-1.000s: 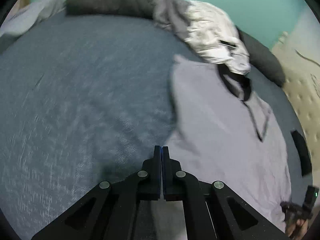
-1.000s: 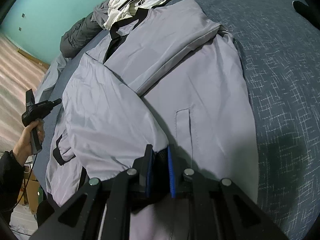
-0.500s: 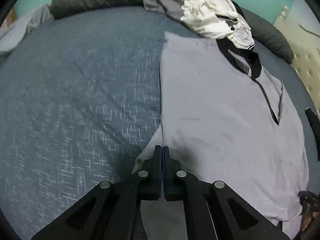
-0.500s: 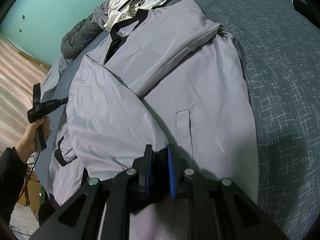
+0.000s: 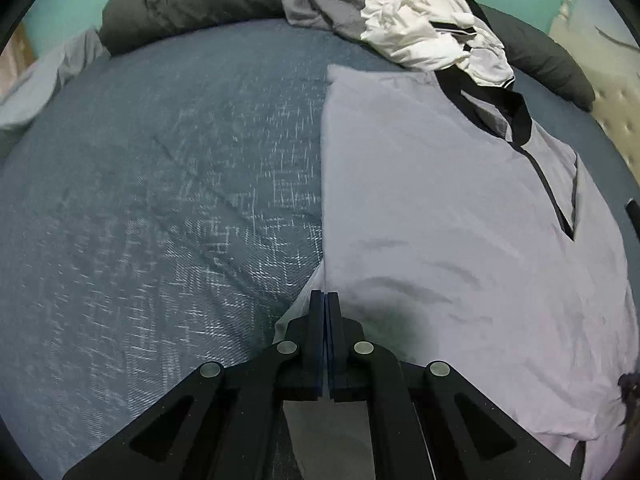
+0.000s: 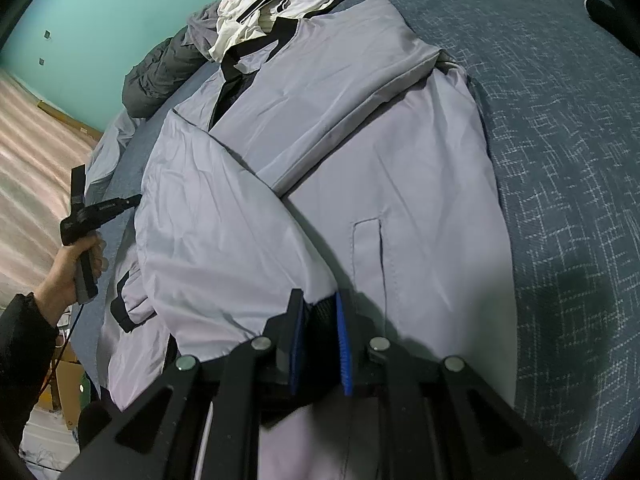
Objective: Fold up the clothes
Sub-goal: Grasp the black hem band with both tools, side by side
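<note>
A light grey jacket [image 5: 440, 220] with black collar trim lies spread on the blue bed cover [image 5: 160, 200]. My left gripper [image 5: 325, 296] is shut on the jacket's side edge, and grey cloth runs under its fingers. From the right wrist view the jacket [image 6: 400, 160] shows one sleeve folded across its front and the left panel laid over it. My right gripper [image 6: 320, 300] is shut on the bunched dark-lined hem between its blue pads. A hand [image 6: 68, 268] holds the left gripper [image 6: 136, 199] at the jacket's far left edge.
A heap of white and grey clothes [image 5: 420, 20] and a dark padded garment [image 5: 180, 4] lie at the far end of the bed. A cream tufted headboard [image 5: 612, 100] is at the right. Off the bed's left side are the floor [image 6: 24, 160] and a cardboard box [image 6: 68, 392].
My left gripper has carried the jacket's side panel inward and down, and the panel now lies flat. The right gripper has stayed still on the hem.
</note>
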{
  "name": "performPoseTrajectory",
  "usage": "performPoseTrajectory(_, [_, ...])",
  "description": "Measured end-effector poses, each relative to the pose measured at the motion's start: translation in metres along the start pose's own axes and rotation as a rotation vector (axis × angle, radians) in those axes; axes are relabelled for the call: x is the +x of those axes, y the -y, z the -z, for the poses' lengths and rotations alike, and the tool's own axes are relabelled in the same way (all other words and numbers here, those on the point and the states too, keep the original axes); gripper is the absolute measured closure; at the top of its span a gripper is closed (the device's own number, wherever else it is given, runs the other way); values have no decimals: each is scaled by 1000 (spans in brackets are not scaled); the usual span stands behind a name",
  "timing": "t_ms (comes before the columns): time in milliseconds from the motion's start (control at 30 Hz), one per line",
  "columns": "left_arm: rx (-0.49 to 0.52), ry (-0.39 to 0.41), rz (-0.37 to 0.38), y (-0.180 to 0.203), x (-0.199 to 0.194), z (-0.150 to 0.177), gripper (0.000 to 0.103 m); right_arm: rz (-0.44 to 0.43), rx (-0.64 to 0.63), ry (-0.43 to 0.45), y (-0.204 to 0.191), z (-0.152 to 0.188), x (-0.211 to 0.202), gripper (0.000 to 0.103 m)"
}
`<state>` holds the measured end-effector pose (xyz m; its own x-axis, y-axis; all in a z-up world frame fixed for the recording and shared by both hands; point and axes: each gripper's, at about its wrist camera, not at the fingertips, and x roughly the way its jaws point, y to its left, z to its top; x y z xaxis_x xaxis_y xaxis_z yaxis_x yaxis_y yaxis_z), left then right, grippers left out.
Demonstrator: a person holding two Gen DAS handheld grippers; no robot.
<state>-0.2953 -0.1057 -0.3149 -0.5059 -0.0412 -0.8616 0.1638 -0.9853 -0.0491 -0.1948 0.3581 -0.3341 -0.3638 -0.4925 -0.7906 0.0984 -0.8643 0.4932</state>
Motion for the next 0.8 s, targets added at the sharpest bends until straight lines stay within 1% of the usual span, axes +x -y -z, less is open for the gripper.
performPoseTrajectory(33, [-5,10,-2,0,-5,1,101,0,2,0,1,-1,0,88])
performPoseTrajectory(67, [-8,20,-10,-1,-11,2,95,2,4,1,1,-2,-1,88])
performPoseTrajectory(100, [-13,31,-13,-4,-18,6,84,7,7,6,1,-3,-3,88])
performPoseTrajectory(167, [-22,27,0,-10,-28,14,76,22,10,20,0,-4,-8,86])
performPoseTrajectory(267, [-26,11,15,-16,-43,26,76,44,23,50,-2,-5,-21,79])
performPoseTrajectory(300, [-24,10,17,-16,-49,30,76,50,30,58,-2,-4,-27,79])
performPoseTrajectory(333, [-24,7,23,-16,-55,34,76,56,39,64,0,-2,-32,76])
performPoseTrajectory(367, [-29,3,36,-18,-62,40,76,62,47,71,1,0,-38,70])
performPoseTrajectory(433, [-44,-15,68,-23,-78,54,74,74,64,84,4,4,-49,69])
performPoseTrajectory(500, [-56,-42,102,-29,-92,73,67,86,81,98,7,7,-61,69])
performPoseTrajectory(533, [-55,-50,116,-31,-99,82,66,92,89,105,9,9,-66,69])
performPoseTrajectory(633, [-43,-70,145,-34,-118,105,65,97,96,75,12,18,-78,68])
performPoseTrajectory(700, [-39,-96,171,-34,-125,119,64,96,106,55,15,25,-88,68])
performPoseTrajectory(733, [-43,-111,195,-34,-128,126,62,98,105,39,14,29,-92,66])
performPoseTrajectory(767, [-50,-126,221,-34,-132,134,55,104,99,20,13,33,-95,58])
performPoseTrajectory(800, [-56,-142,247,-34,-135,141,52,112,91,0,12,37,-97,55])
